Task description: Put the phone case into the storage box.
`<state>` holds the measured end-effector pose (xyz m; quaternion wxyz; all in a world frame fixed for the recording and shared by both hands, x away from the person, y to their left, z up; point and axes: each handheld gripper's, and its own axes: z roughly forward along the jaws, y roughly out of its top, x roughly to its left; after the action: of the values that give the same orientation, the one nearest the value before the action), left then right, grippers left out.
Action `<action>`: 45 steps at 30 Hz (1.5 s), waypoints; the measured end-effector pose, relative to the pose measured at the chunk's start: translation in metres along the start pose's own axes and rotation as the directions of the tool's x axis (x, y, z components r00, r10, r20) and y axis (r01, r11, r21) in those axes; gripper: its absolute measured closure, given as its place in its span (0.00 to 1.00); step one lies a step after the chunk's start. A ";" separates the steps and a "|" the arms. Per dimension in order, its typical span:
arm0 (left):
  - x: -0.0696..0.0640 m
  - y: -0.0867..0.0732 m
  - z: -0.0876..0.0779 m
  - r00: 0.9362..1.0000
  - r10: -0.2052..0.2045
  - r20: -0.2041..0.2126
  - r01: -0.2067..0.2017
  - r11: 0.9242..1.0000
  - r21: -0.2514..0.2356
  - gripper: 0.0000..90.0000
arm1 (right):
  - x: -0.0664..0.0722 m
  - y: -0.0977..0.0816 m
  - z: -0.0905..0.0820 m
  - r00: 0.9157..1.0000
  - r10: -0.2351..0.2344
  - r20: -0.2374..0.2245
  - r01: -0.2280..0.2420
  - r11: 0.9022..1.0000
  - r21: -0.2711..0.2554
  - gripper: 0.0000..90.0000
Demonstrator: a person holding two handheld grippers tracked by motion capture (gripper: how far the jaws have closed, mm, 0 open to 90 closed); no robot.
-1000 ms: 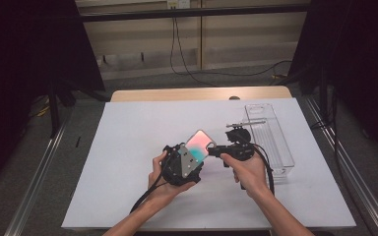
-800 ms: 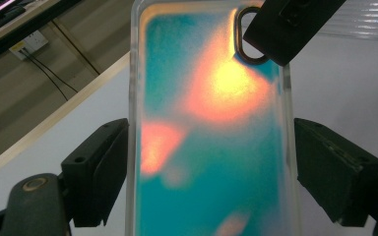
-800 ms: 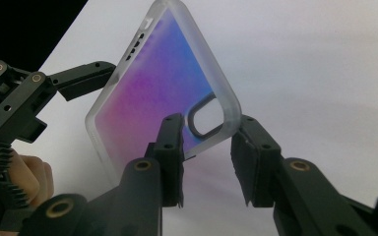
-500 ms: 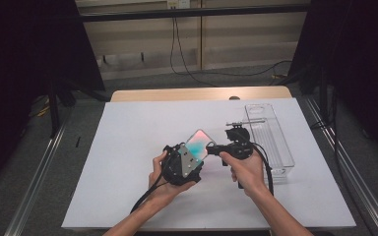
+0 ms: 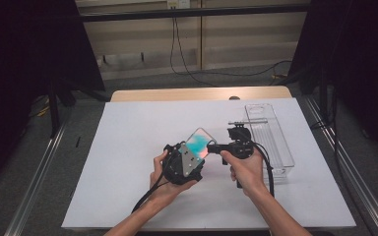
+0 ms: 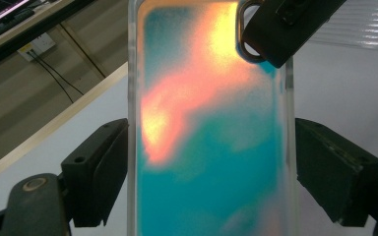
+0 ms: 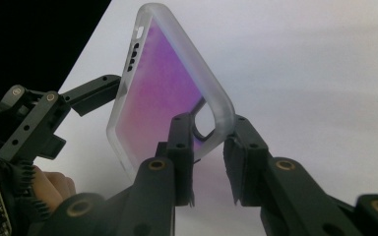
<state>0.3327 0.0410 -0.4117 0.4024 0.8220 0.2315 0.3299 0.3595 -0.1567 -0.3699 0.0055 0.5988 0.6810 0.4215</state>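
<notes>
A clear-rimmed phone case point(image 5: 200, 141) with a teal and orange iridescent back is held up above the white table. My left gripper point(image 5: 195, 150) is shut on it across its width, and in the left gripper view both jaws press the long edges of the case point(image 6: 211, 147). My right gripper point(image 5: 210, 146) comes in from the right at the corner with the camera cutout. Its jaws have just been closing with that corner between them. In the right gripper view my right gripper point(image 7: 210, 147) touches both faces of the case point(image 7: 162, 93).
A long clear plastic tray point(image 5: 271, 140) lies on the white table cover point(image 5: 128, 162) just right of my right hand. A wooden table edge point(image 5: 177, 93) runs along the back. Cables trail from both grippers toward the front edge.
The right gripper's jaws have narrowed onto the case's corner. The case's visible face has shifted from pink to teal as it tilted slightly. Both hands have stayed in place.
</notes>
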 end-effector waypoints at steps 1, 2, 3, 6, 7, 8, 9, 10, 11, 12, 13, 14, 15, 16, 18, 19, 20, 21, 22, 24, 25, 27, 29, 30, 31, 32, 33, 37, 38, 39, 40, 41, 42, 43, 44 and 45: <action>0.000 0.000 0.000 1.000 -0.005 0.001 0.005 1.000 0.000 0.19 | 0.000 0.000 0.000 1.000 0.001 0.001 -0.001 1.000 -0.001 0.83; 0.001 0.000 0.001 1.000 -0.011 0.003 0.011 1.000 0.003 0.19 | -0.001 0.000 0.000 1.000 0.022 -0.018 -0.023 1.000 -0.011 0.86; 0.002 -0.001 0.001 1.000 -0.011 0.002 0.011 1.000 0.001 0.19 | -0.001 0.000 0.000 1.000 0.022 -0.018 -0.023 1.000 -0.011 0.86; 0.003 -0.001 0.002 1.000 -0.014 0.001 0.014 1.000 0.003 0.19 | -0.002 0.001 -0.001 0.998 0.038 -0.042 -0.039 0.999 -0.019 0.88; 0.004 -0.001 0.002 1.000 -0.018 0.001 0.018 1.000 0.006 0.19 | -0.002 0.001 -0.001 0.998 0.040 -0.051 -0.041 0.999 -0.021 0.89; 0.005 -0.002 0.003 1.000 -0.026 0.003 0.026 1.000 0.005 0.19 | -0.002 0.001 -0.001 0.997 0.048 -0.063 -0.049 0.999 -0.021 0.90; 0.005 -0.002 0.003 0.999 -0.042 0.005 0.042 0.999 0.003 0.19 | -0.001 0.000 -0.001 0.996 0.053 -0.070 -0.054 0.998 -0.020 0.91; 0.007 -0.003 0.004 0.999 -0.050 0.012 0.050 0.999 0.002 0.19 | -0.001 0.000 -0.001 0.995 0.051 -0.080 -0.053 0.998 -0.023 0.92; 0.008 -0.003 0.004 0.998 -0.053 0.018 0.053 0.999 0.005 0.19 | 0.000 0.000 -0.002 0.995 0.046 -0.086 -0.048 0.999 -0.024 0.92; 0.009 -0.004 0.005 0.998 -0.057 0.025 0.057 0.998 0.004 0.19 | 0.001 0.000 -0.002 0.995 0.041 -0.088 -0.043 0.999 -0.026 0.92; 0.010 -0.004 0.005 0.998 -0.063 0.028 0.063 0.998 0.001 0.19 | 0.001 0.000 -0.002 0.995 0.043 -0.091 -0.045 0.999 -0.027 0.92; 0.010 -0.004 0.005 0.997 -0.066 0.033 0.066 0.998 0.004 0.19 | 0.000 0.000 -0.002 0.995 0.043 -0.093 -0.045 0.999 -0.028 0.92; 0.011 -0.003 0.006 0.997 -0.069 0.040 0.069 0.998 0.009 0.18 | 0.000 0.001 -0.001 0.995 0.040 -0.094 -0.043 0.999 -0.030 0.92; 0.012 -0.003 0.007 0.995 -0.082 0.055 0.081 0.997 0.019 0.17 | 0.000 0.001 -0.001 0.995 0.041 -0.093 -0.044 0.999 -0.031 0.92; 0.013 -0.004 0.009 0.993 -0.103 0.062 0.101 0.994 0.030 0.14 | 0.000 0.001 -0.001 0.995 0.039 -0.096 -0.042 0.999 -0.032 0.92; 0.014 -0.004 0.010 0.992 -0.111 0.062 0.109 0.994 0.032 0.12 | 0.000 0.001 -0.001 0.995 0.034 -0.096 -0.038 0.999 -0.033 0.92; 0.015 -0.004 0.010 0.990 -0.124 0.066 0.122 0.992 0.029 0.11 | 0.000 0.001 -0.001 0.995 0.035 -0.097 -0.038 0.999 -0.034 0.92; 0.016 -0.004 0.010 0.990 -0.126 0.070 0.124 0.992 0.030 0.09 | -0.001 0.002 -0.002 0.994 0.036 -0.100 -0.039 0.999 -0.036 0.92; 0.017 -0.004 0.010 0.988 -0.131 0.077 0.129 0.991 0.028 0.09 | -0.001 0.002 -0.003 0.994 0.032 -0.103 -0.036 0.999 -0.035 0.92; 0.017 -0.004 0.009 0.988 -0.132 0.078 0.131 0.991 0.024 0.09 | -0.001 0.003 -0.003 0.994 0.033 -0.106 -0.037 0.999 -0.037 0.92; 0.017 -0.004 0.008 0.987 -0.136 0.087 0.134 0.991 0.021 0.09 | -0.002 0.003 -0.003 0.994 0.028 -0.105 -0.033 0.999 -0.039 0.92; 0.017 -0.003 0.007 0.987 -0.135 0.087 0.134 0.991 0.014 0.08 | -0.002 0.004 -0.004 0.995 0.022 -0.098 -0.027 0.999 -0.042 0.93; 0.018 -0.002 0.005 0.987 -0.131 0.093 0.131 0.991 0.008 0.08 | -0.004 0.004 -0.006 0.995 0.019 -0.094 -0.023 0.999 -0.046 0.93; 0.019 -0.001 0.003 0.984 -0.147 0.098 0.147 0.989 0.005 0.08 | -0.004 0.005 -0.007 0.996 0.016 -0.089 -0.020 0.999 -0.050 0.93; 0.021 -0.001 0.002 0.982 -0.158 0.102 0.158 0.987 0.002 0.08 | -0.006 0.005 -0.008 0.996 0.014 -0.091 -0.019 0.998 -0.053 0.93; 0.024 -0.001 0.002 0.981 -0.161 0.105 0.162 0.987 -0.001 0.07 | -0.006 0.006 -0.009 0.996 0.016 -0.087 -0.021 0.998 -0.057 0.93; 0.026 -0.001 0.000 0.981 -0.164 0.100 0.166 0.986 -0.008 0.07 | -0.007 0.006 -0.010 0.996 0.016 -0.083 -0.022 0.998 -0.064 0.93; 0.037 -0.003 -0.003 0.972 -0.208 0.106 0.212 0.977 -0.020 0.05 | -0.012 0.007 -0.015 0.996 0.007 -0.087 -0.013 0.997 -0.076 0.93; 0.040 -0.003 -0.004 0.968 -0.226 0.109 0.229 0.973 -0.018 0.05 | -0.013 0.008 -0.016 0.996 0.007 -0.086 -0.014 0.997 -0.081 0.93; 0.043 -0.004 -0.004 0.965 -0.237 0.112 0.240 0.971 -0.017 0.05 | -0.014 0.008 -0.017 0.996 0.004 -0.085 -0.011 0.996 -0.086 0.93; 0.046 -0.005 -0.005 0.964 -0.242 0.113 0.245 0.969 -0.015 0.05 | -0.015 0.009 -0.018 0.996 0.003 -0.085 -0.011 0.996 -0.089 0.93; 0.047 -0.006 -0.005 0.962 -0.247 0.111 0.250 0.968 -0.014 0.05 | -0.015 0.009 -0.019 0.996 0.002 -0.084 -0.010 0.996 -0.092 0.93; 0.049 -0.006 -0.006 0.962 -0.248 0.112 0.251 0.968 -0.016 0.05 | -0.016 0.009 -0.019 0.997 0.000 -0.082 -0.008 0.996 -0.091 0.93; 0.050 -0.007 -0.007 0.963 -0.242 0.114 0.246 0.969 -0.018 0.04 | -0.017 0.009 -0.020 0.997 0.002 -0.081 -0.009 0.996 -0.092 0.93; 0.051 -0.007 -0.008 0.963 -0.241 0.118 0.245 0.969 -0.021 0.04 | -0.017 0.009 -0.020 0.997 0.000 -0.078 -0.008 0.995 -0.097 0.93; 0.052 -0.008 -0.009 0.964 -0.237 0.119 0.241 0.970 -0.020 0.04 | -0.017 0.009 -0.020 0.997 -0.008 -0.078 0.000 0.995 -0.102 0.93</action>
<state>0.3604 0.0834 -0.3958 0.4662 0.7987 0.2996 0.2346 0.3615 -0.1832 -0.3599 0.0102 0.5794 0.6594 0.4789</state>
